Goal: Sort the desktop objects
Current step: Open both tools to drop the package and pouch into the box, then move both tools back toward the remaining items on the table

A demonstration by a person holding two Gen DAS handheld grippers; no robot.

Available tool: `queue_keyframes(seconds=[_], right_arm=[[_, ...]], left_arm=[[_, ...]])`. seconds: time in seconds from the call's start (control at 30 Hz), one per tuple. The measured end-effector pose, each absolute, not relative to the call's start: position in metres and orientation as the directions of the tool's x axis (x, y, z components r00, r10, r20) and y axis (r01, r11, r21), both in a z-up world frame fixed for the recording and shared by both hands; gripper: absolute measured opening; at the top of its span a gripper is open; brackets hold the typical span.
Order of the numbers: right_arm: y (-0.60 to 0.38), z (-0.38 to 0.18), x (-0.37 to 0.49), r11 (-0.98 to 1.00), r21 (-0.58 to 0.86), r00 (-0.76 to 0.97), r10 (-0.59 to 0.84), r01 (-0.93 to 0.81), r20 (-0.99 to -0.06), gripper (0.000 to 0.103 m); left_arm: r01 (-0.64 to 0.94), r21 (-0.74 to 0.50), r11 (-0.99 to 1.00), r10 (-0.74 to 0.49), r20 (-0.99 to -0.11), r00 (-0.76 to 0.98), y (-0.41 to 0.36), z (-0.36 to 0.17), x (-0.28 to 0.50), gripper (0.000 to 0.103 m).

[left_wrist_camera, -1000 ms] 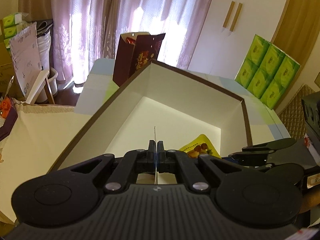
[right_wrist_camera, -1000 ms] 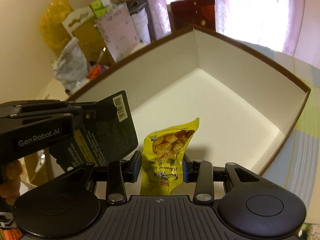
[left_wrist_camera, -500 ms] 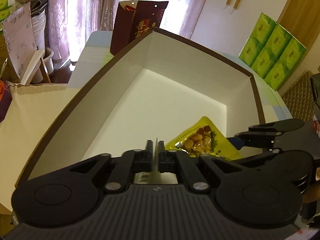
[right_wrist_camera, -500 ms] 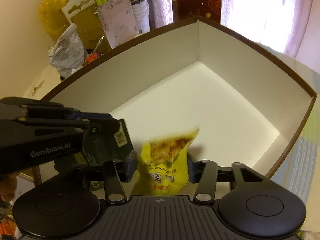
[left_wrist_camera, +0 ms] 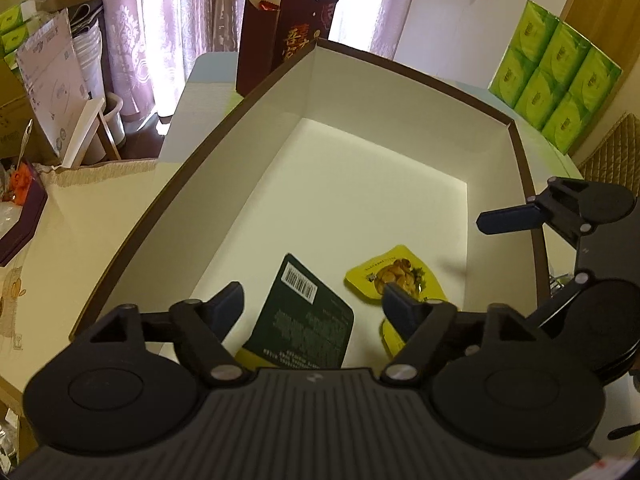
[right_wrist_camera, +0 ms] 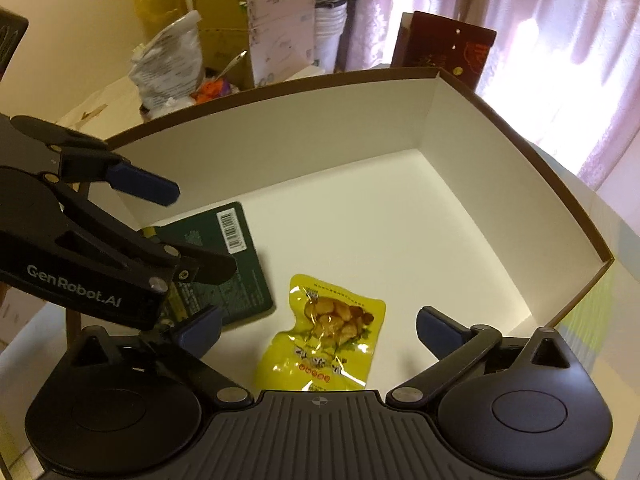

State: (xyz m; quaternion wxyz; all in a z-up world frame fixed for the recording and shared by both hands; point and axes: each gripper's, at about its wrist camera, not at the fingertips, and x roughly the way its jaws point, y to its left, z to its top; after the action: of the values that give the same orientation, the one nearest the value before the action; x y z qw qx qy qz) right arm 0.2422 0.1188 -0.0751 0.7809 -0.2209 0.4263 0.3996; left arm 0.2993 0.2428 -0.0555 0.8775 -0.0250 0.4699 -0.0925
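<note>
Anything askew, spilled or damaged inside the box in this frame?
Nothing stands out. The dark green packet and the yellow snack pouch lie flat, apart and intact on the floor of the brown-rimmed white box. Both grippers are open.

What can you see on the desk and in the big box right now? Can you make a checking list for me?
Surface: pale table with a big open box, brown outside and white inside.
Job's things: dark green packet and yellow snack packet lie flat on the box floor, side by side and apart.
Clutter: dark red gift bag behind the box; crumpled plastic bag and cardboard pieces by the wall.
Grippers: left gripper open, holding nothing; right gripper open, holding nothing; both above the near end of the box.
Cables: nothing seen.
Surroundings: pink curtains, green tissue packs, white cupboard door.
</note>
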Motion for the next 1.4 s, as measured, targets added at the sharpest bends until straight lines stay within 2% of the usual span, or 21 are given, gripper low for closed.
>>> queue_keyframes(seconds=[0.27, 0.87, 1.4], right_arm=[[0.115, -0.067, 0.234, 0.559, -0.009, 0.315, 0.455, -0.829, -0.833, 0.101], [0.1, -0.044, 0.215, 0.551, -0.014, 0.335, 0.486, -0.834, -0.807, 0.101], [0.053, -0.012, 0.178, 0.53, 0.029, 0.342, 0.586, -0.847, -0.735, 0.101]], left_arm=[[0.136, -0.12, 0.983, -0.175, -0.822, 0.542, 0.238, -0.046, 0.291, 0.089], [0.106, -0.078, 0.991, -0.125, -0.801, 0.585, 0.227, -0.013, 0.266, 0.093], [0.051, -0.062, 0.997, -0.081, -0.754, 0.652, 0.203, 0.027, 0.213, 0.094]])
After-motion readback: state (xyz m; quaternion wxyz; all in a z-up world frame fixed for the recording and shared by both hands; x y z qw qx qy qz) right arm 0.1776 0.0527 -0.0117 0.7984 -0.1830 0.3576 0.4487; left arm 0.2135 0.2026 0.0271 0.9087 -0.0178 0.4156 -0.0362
